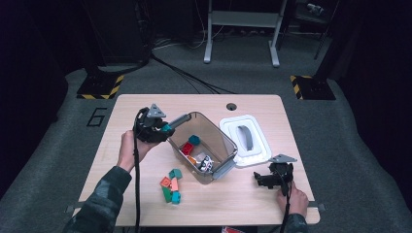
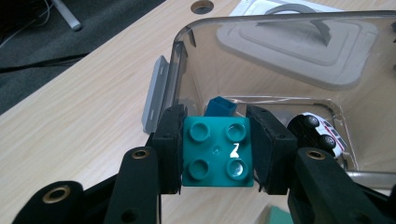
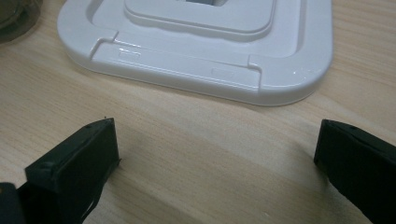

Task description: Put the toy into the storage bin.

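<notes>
Bright, evenly lit table [image 1: 145, 104] amid dark surroundings; soft shadows, slight blur in close views.

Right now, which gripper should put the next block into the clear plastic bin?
Left. The left gripper already clamps a teal four-stud block at the clear plastic bin rim; the right gripper rests open by the white lid.

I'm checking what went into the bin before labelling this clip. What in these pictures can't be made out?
- Toys in the clear bin, high view: too small to count or name beyond red and blue pieces.
- Blue block, left gripper view: mostly hidden behind the teal brick clamped in the left gripper.
- Toy car: cut off by that gripper's jaw.
- White lid, right gripper view: its handle is cut off by the top edge.
</notes>
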`<state>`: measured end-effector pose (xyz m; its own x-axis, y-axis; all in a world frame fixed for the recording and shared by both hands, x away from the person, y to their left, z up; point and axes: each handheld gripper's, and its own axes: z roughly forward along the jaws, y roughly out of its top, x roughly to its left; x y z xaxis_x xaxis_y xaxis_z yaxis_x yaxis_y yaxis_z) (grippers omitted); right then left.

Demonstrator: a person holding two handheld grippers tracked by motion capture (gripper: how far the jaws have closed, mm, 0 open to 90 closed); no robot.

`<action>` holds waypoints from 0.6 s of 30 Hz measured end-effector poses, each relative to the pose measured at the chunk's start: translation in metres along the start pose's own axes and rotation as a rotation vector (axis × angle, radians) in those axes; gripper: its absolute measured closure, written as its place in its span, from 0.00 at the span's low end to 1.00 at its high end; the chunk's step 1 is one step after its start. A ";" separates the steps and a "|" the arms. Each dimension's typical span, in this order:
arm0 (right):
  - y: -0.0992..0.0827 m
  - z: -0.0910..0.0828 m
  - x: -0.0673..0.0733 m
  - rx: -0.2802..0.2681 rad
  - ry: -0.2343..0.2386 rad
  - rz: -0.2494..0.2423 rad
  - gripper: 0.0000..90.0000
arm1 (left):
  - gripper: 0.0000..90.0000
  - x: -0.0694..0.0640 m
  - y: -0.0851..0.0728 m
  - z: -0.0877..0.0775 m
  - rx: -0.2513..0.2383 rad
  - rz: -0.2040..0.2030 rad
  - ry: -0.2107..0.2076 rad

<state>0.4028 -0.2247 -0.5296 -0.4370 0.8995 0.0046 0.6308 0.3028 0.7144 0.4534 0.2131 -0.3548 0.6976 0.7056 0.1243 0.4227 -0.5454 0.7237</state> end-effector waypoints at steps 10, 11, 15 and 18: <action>0.000 0.000 0.000 0.000 0.000 0.000 0.00 | 0.65 -0.005 0.008 0.019 0.010 0.002 -0.021; 0.000 0.000 0.000 0.000 0.000 0.001 0.00 | 0.65 -0.005 0.008 0.022 0.011 0.004 -0.024; 0.000 0.000 0.000 0.001 0.000 0.003 0.00 | 0.65 -0.005 0.007 0.030 0.024 -0.006 -0.031; 0.000 0.000 0.000 0.000 0.000 0.000 0.00 | 0.65 -0.004 0.006 0.036 0.035 -0.016 -0.035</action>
<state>0.4028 -0.2247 -0.5297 -0.4370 0.8994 0.0045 0.6306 0.3028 0.7147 0.4737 0.1905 -0.3755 0.7103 0.6984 0.0880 0.4536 -0.5497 0.7014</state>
